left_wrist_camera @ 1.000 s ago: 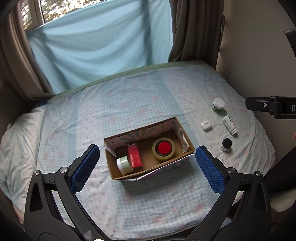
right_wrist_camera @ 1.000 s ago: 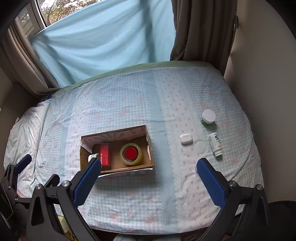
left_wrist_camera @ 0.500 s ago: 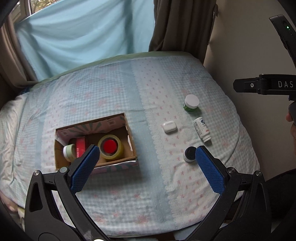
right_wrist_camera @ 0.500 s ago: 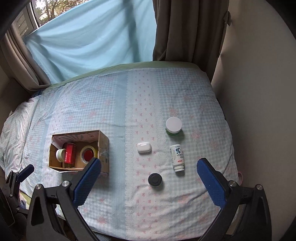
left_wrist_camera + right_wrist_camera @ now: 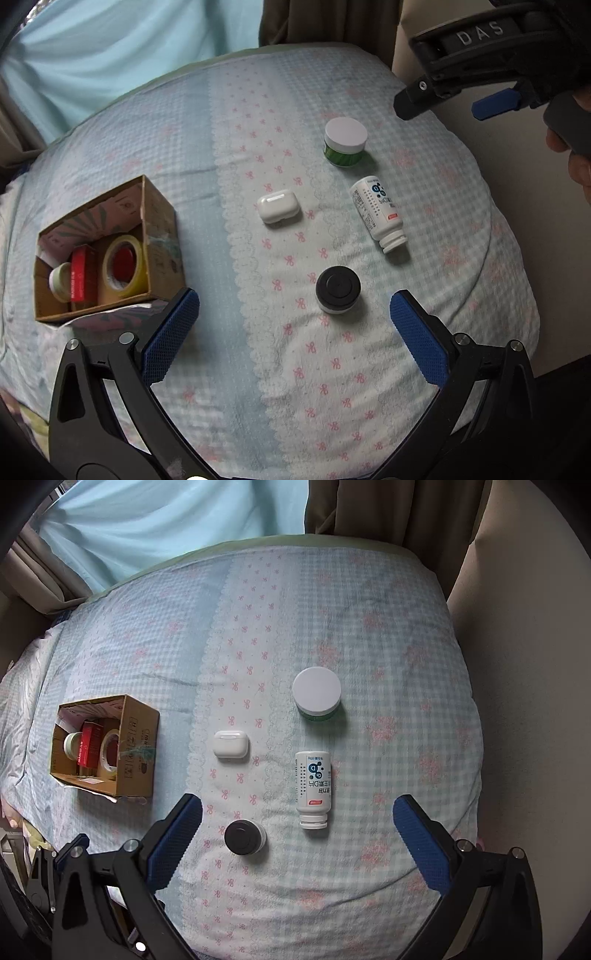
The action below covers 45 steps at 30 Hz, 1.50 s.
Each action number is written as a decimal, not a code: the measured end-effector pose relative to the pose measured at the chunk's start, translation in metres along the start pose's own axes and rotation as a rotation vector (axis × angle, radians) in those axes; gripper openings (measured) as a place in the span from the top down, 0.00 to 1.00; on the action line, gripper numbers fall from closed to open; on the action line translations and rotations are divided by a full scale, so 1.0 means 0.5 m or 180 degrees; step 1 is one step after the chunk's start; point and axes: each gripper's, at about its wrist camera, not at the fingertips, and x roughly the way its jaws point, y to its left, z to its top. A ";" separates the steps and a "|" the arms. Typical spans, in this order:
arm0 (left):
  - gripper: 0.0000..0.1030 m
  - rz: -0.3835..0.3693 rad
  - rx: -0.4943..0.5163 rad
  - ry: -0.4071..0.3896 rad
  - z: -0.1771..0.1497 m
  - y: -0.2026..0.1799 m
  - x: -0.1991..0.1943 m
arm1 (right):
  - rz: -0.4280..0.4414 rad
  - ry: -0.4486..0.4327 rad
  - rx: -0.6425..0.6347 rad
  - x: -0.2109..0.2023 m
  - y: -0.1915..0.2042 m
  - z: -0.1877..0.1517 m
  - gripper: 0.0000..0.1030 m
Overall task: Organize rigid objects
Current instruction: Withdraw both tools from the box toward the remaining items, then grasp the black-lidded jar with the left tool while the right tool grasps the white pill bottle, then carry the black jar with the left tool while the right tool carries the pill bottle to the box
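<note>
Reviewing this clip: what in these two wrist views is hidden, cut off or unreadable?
- Cardboard box contents: in the right wrist view its near wall hides part of the tape roll; the box floor is mostly covered in both views.
- White bottle label: too small to read.
- Right gripper: in the left wrist view, cut off by the frame edge.
- Black-lidded jar: contents unseen under the lid.

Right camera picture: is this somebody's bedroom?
Probably a bedroom. The things lie on a bed with a bow-patterned sheet, curtains hang behind it, and a cardboard box sits on top.
</note>
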 end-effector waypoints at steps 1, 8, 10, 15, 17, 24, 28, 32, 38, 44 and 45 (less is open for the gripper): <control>0.00 0.0002 0.0039 0.0016 -0.007 -0.012 0.027 | -0.0019 0.0052 -0.0001 0.024 -0.009 0.002 0.00; 0.00 0.0062 0.0201 0.0110 -0.047 -0.071 0.200 | -0.0042 0.0349 -0.0079 0.188 -0.049 0.008 0.06; 0.02 0.0054 0.0216 0.0123 -0.056 -0.079 0.239 | -0.0041 0.0426 -0.0084 0.228 -0.053 0.007 0.07; 0.09 0.0093 0.0317 0.0143 -0.063 -0.096 0.293 | -0.0015 0.0630 -0.0132 0.303 -0.056 -0.002 0.17; 0.24 0.0111 0.0346 0.0165 -0.061 -0.101 0.307 | 0.0004 0.0688 -0.0171 0.321 -0.053 -0.005 0.17; 0.35 0.0006 0.0330 0.0226 -0.048 -0.101 0.330 | 0.0072 0.0847 -0.0159 0.368 -0.036 -0.005 0.31; 0.48 -0.0138 0.0260 0.0307 -0.037 -0.092 0.343 | 0.0129 0.0886 -0.0119 0.384 -0.026 -0.003 0.54; 0.48 -0.0144 0.0279 0.0288 -0.037 -0.092 0.343 | 0.0098 0.0860 -0.0107 0.384 -0.017 -0.004 0.55; 0.48 -0.0131 0.0243 0.0273 -0.043 -0.087 0.332 | 0.0164 0.0831 -0.0065 0.389 -0.028 -0.006 0.55; 0.48 -0.0107 0.0194 0.0189 -0.039 -0.067 0.293 | 0.0211 0.0760 0.0094 0.344 -0.061 -0.010 0.55; 0.48 -0.0103 0.0174 0.0168 -0.036 -0.062 0.283 | 0.0218 0.0734 0.0121 0.332 -0.064 -0.012 0.55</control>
